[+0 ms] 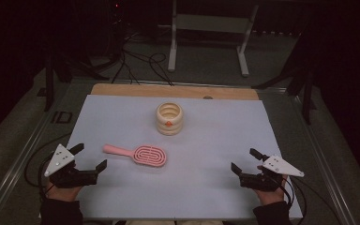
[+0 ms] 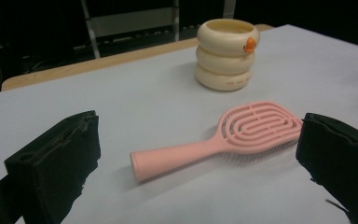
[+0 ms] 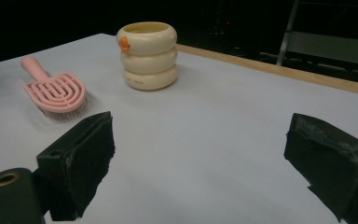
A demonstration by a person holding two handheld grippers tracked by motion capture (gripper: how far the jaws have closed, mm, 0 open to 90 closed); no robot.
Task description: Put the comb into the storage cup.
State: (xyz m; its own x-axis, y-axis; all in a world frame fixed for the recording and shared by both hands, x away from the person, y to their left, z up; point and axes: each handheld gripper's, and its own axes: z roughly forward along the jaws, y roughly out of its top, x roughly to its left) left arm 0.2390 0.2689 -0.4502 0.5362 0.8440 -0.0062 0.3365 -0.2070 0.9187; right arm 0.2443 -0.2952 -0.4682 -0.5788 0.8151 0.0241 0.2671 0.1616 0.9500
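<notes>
A pink hairbrush (image 1: 138,154) lies flat on the pale sheet, bristles down, handle pointing left. Behind it stands a cream ringed cup (image 1: 169,118) with a small orange mark on its side. My left gripper (image 1: 90,157) rests near the front left corner, open and empty, its jaws facing the hairbrush (image 2: 223,140) and the cup (image 2: 227,53). My right gripper (image 1: 245,160) rests at the front right, open and empty. From there the cup (image 3: 148,55) stands ahead and the hairbrush (image 3: 53,88) lies off to the left.
The pale sheet (image 1: 215,140) covers a wooden table whose bare strip (image 1: 173,90) shows along the far edge. A white metal frame (image 1: 206,33) and cables (image 1: 140,65) lie on the floor beyond. Dark stands flank the table.
</notes>
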